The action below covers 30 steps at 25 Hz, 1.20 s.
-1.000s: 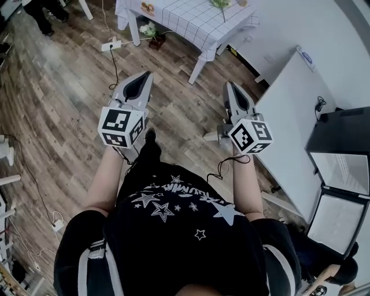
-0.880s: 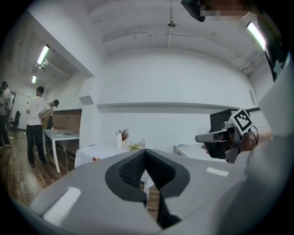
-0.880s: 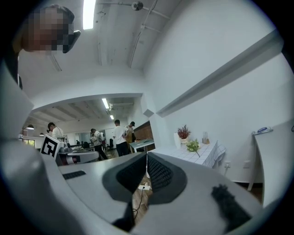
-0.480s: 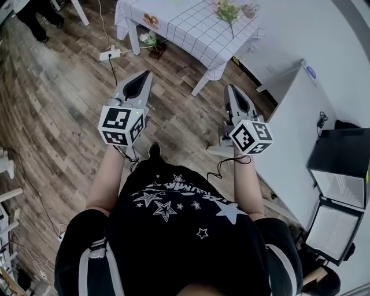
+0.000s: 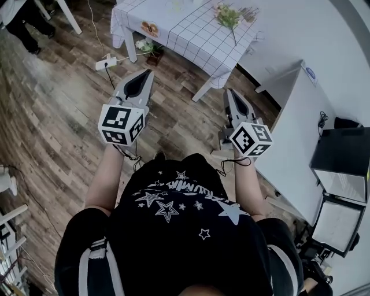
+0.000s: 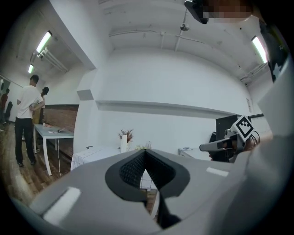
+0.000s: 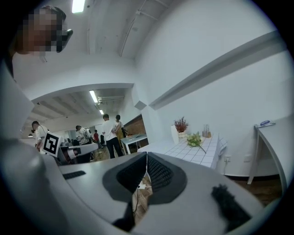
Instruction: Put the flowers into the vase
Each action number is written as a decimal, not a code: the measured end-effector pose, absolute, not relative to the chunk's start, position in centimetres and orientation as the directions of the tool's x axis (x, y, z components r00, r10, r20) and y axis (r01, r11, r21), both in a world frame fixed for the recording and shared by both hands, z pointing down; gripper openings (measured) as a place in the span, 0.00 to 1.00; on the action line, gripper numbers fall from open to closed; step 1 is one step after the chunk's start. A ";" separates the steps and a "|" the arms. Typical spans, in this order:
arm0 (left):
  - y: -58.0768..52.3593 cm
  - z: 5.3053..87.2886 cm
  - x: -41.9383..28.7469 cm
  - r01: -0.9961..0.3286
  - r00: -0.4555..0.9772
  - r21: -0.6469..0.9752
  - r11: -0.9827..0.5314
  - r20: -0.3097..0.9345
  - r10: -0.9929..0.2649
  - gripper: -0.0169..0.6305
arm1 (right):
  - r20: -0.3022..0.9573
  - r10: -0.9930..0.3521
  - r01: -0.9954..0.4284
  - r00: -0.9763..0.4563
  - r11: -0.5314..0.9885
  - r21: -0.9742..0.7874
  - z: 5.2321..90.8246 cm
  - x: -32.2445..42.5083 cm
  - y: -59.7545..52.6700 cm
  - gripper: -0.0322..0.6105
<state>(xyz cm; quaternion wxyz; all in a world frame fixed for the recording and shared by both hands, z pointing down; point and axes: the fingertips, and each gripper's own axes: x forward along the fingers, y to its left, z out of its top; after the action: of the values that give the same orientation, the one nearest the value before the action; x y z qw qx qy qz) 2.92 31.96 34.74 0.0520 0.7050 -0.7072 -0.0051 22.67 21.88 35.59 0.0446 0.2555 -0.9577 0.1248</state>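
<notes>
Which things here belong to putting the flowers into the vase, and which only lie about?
For the job:
green flowers
white vase
checked table

Lying about:
power strip on the floor
potted plant on the floor

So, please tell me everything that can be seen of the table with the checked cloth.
The table stands on the wooden floor, near the white wall. A white cloth with a thin dark grid covers it and hangs over its edges; slanted white legs show beneath. Green flowers lie on it, and a white vase stands there.
</notes>
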 end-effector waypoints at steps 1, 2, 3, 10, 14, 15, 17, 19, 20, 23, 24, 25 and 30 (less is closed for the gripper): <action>31.6 34.9 2.8 -0.996 0.005 0.085 0.001 0.070 -0.998 0.04 | 0.160 -0.475 -0.501 -0.865 0.838 -0.217 35.8 22.4 21.8 0.07; 31.2 35.0 2.8 -0.996 0.012 0.091 -0.005 0.074 -0.997 0.04 | 0.172 -0.474 -0.503 -0.863 0.838 -0.213 35.9 22.3 21.6 0.07; 30.8 35.1 2.8 -0.995 0.020 0.094 -0.013 0.077 -0.997 0.04 | 0.182 -0.478 -0.509 -0.859 0.836 -0.206 36.0 22.4 21.3 0.07; 28.4 35.9 1.0 -0.995 0.011 0.104 -0.001 0.095 -0.995 0.04 | 0.210 -0.500 -0.539 -0.840 0.813 -0.220 37.1 21.7 17.3 0.07; 27.2 36.1 -0.7 -0.994 -0.026 0.101 0.036 0.098 -0.995 0.04 | 0.182 -0.484 -0.516 -0.856 0.821 -0.246 36.9 19.5 14.8 0.07; 26.8 36.1 -1.0 -0.994 -0.032 0.100 0.042 0.100 -0.994 0.04 | 0.175 -0.473 -0.504 -0.864 0.826 -0.253 36.7 18.8 14.2 0.07; 25.7 36.0 -1.7 -0.994 -0.040 0.093 0.050 0.104 -0.994 0.04 | 0.162 -0.455 -0.483 -0.876 0.836 -0.263 36.6 17.4 13.0 0.07; 24.4 36.0 -2.4 -0.995 -0.046 0.087 0.056 0.109 -0.993 0.04 | 0.153 -0.444 -0.470 -0.883 0.841 -0.268 36.5 16.2 11.6 0.07; 23.6 36.1 -2.8 -0.995 -0.048 0.086 0.058 0.112 -0.993 0.04 | 0.149 -0.441 -0.466 -0.885 0.843 -0.271 36.5 15.7 10.8 0.07; 21.0 36.3 -3.6 -0.995 -0.043 0.085 0.053 0.123 -0.992 0.04 | 0.146 -0.441 -0.465 -0.886 0.841 -0.277 36.6 14.8 8.3 0.07; 20.1 36.4 -3.8 -0.995 -0.038 0.083 0.049 0.126 -0.991 0.04 | 0.145 -0.445 -0.468 -0.884 0.840 -0.276 36.5 14.8 7.4 0.07; 19.2 36.5 -4.0 -0.995 -0.035 0.083 0.046 0.130 -0.991 0.04 | 0.145 -0.451 -0.474 -0.880 0.837 -0.272 36.4 14.8 6.5 0.07; 13.9 35.9 -4.5 -0.996 -0.008 0.084 0.019 0.131 -0.991 0.04 | 0.140 -0.507 -0.525 -0.851 0.807 -0.270 35.8 15.7 0.7 0.07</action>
<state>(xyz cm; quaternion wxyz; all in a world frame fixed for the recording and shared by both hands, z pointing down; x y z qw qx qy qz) -4.53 13.91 35.93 0.0766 0.7000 -0.7098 0.0161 15.74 0.68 35.79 0.0304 0.2715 -0.9501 0.1509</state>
